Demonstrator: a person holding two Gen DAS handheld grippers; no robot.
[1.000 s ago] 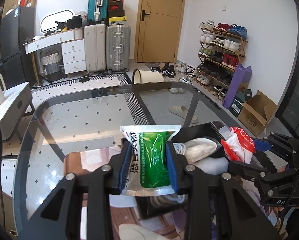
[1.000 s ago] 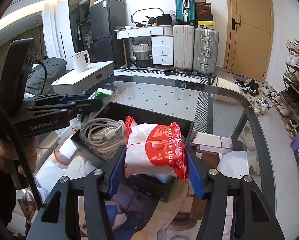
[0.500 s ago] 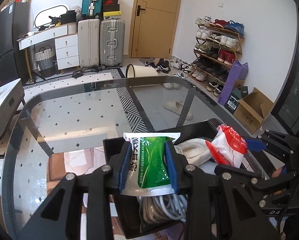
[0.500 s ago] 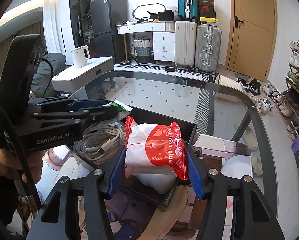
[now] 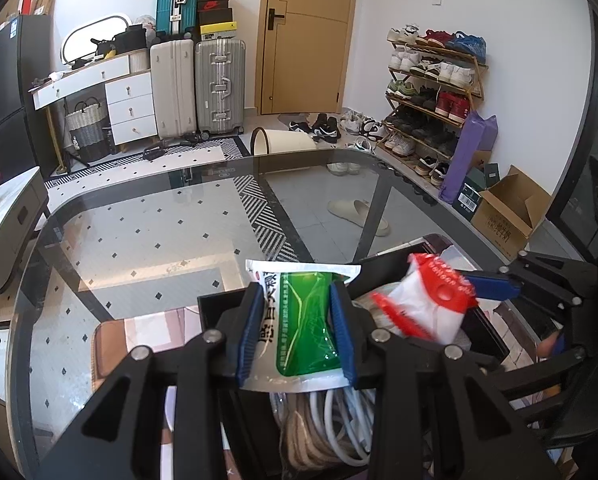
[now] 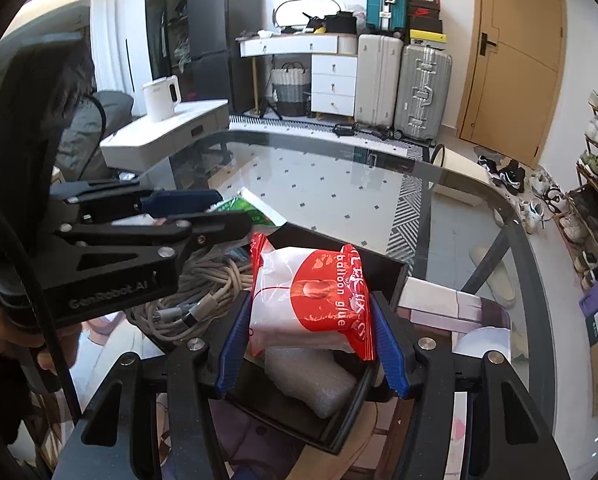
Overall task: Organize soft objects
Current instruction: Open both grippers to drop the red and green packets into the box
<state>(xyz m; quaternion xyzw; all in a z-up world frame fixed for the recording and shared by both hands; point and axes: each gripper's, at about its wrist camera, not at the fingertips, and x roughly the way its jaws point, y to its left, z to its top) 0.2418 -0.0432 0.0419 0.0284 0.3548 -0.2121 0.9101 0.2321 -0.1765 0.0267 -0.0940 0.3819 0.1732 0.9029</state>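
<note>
My left gripper (image 5: 297,330) is shut on a green and white pouch (image 5: 305,320) and holds it over the near end of a black tray (image 5: 215,308). My right gripper (image 6: 311,340) is shut on a red and white "balloon glue" bag (image 6: 311,296) above the same tray (image 6: 395,276). The bag also shows in the left wrist view (image 5: 427,308). In the tray lie a coil of white cables (image 6: 195,296) and a white foam wrap (image 6: 311,380). The left gripper and its pouch (image 6: 239,210) show at left in the right wrist view.
The tray sits on a glass table (image 5: 147,224) with a printed mat (image 5: 147,332) under it. A white side table with a kettle (image 6: 161,98) stands beyond the table's left side. Suitcases, a door and a shoe rack (image 5: 431,92) are far behind.
Both grippers have moved over the tray with their loads. The pouch now hangs above the cables and the bag has come closer to it above the foam wrap.
</note>
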